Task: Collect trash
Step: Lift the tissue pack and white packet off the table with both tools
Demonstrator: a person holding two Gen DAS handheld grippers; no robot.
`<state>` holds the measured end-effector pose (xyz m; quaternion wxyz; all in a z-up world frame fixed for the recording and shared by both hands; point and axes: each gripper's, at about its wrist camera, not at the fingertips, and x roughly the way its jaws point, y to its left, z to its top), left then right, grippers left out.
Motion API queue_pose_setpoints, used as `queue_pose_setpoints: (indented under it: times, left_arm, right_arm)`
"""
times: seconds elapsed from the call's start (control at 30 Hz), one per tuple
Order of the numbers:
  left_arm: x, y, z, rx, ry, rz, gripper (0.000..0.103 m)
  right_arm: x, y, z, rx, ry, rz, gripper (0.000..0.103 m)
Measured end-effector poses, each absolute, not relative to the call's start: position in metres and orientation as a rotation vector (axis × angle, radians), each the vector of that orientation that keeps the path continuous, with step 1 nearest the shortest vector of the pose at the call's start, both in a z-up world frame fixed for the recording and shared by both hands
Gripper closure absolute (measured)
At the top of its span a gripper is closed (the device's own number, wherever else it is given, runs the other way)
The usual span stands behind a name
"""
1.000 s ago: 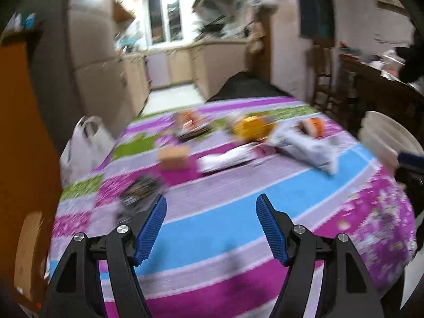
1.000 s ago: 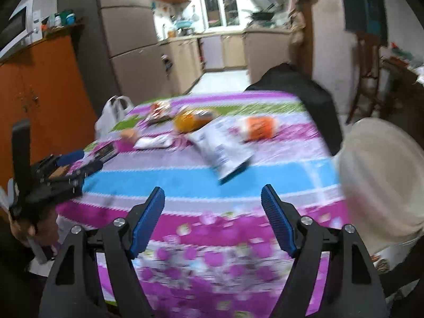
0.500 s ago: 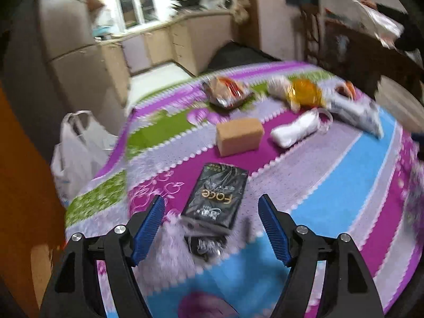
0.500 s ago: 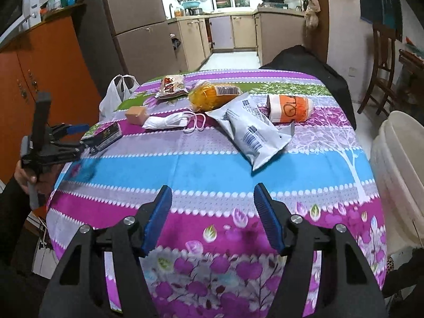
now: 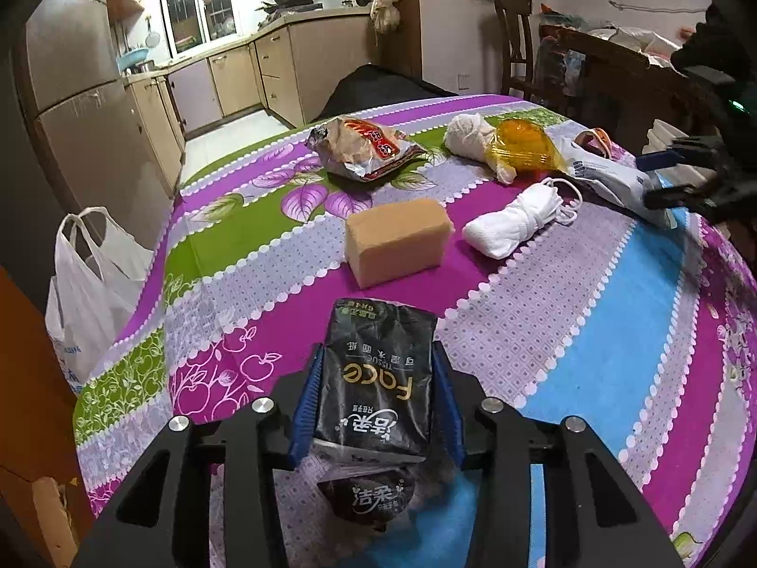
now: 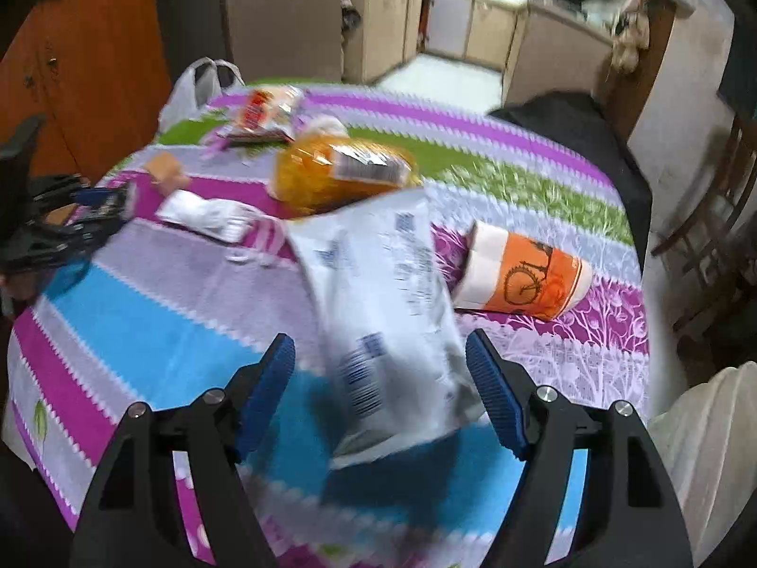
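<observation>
The black tissue pack (image 5: 376, 388) sits between the pads of our left gripper (image 5: 376, 402), both blue pads pressed against its sides, so we hold it pinched across its width, its far end pointing ahead of the tool and a crumpled dark flap bulging out under the jaws toward us. We cannot tell whether it is lifted off the striped tablecloth (image 5: 591, 341) or only clamped where it lies. Just ahead of the fingertips lies the tan block (image 5: 397, 241), to its right the rolled white mask (image 5: 511, 227), and farther ahead the crinkled snack wrapper (image 5: 364, 146) and the orange bag (image 5: 525, 146). Our right gripper (image 6: 381, 393) is spread wide with nothing between its pads — it hovers over the near end of the white mailer bag (image 6: 392, 307), which runs straight out ahead between the open fingers; the orange paper cup (image 6: 525, 279) lies on its side ahead and to the right, its rim touching the bag's edge. The risks, as we judge them: the tissue pack is soft and half empty, so it may fold and slip through the left pads once it swings. On the right, the mailer is flat, slick film — closing on it may only skate the pads over it or nudge the cup into rolling. This view is blurred, so the pads' height above the bag is uncertain.
</observation>
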<state>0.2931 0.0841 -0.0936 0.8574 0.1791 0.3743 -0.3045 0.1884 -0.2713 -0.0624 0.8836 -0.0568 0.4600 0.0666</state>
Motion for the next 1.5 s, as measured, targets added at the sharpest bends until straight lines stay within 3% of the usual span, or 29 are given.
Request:
queue_pose_setpoints:
  times: [0.2,0.27,0.57,0.67,1.03,1.5]
  left_arm:
    - [0.295,0.085,-0.094,0.348,0.803,-0.631,0.058]
    - [0.298,0.088,-0.095,0.319,0.819,-0.632,0.057]
    - [0.276,0.082,-0.09,0.325,0.798,-0.541,0.065]
    - [0.257,0.072,-0.083,0.354,0.788,-0.457,0.067]
    - [0.195,0.017,-0.055,0.393,0.715,-0.232,0.067]
    - [0.159,-0.027,-0.033,0.447,0.64,-0.239,0.067]
  right_arm:
    - [0.2,-0.278,-0.074,-0.048,1.015,0.139,0.032]
    - [0.197,-0.271,-0.076,-0.071,1.004,0.134,0.043]
    - [0.157,-0.249,-0.073,-0.055,0.942,0.104,0.063]
    - [0.14,-0.247,-0.071,-0.004,0.923,0.095,0.066]
    - [0.072,-0.228,-0.051,0.216,0.837,0.107,0.067]
    - [0.023,-0.231,-0.023,0.191,0.76,0.026,0.067]
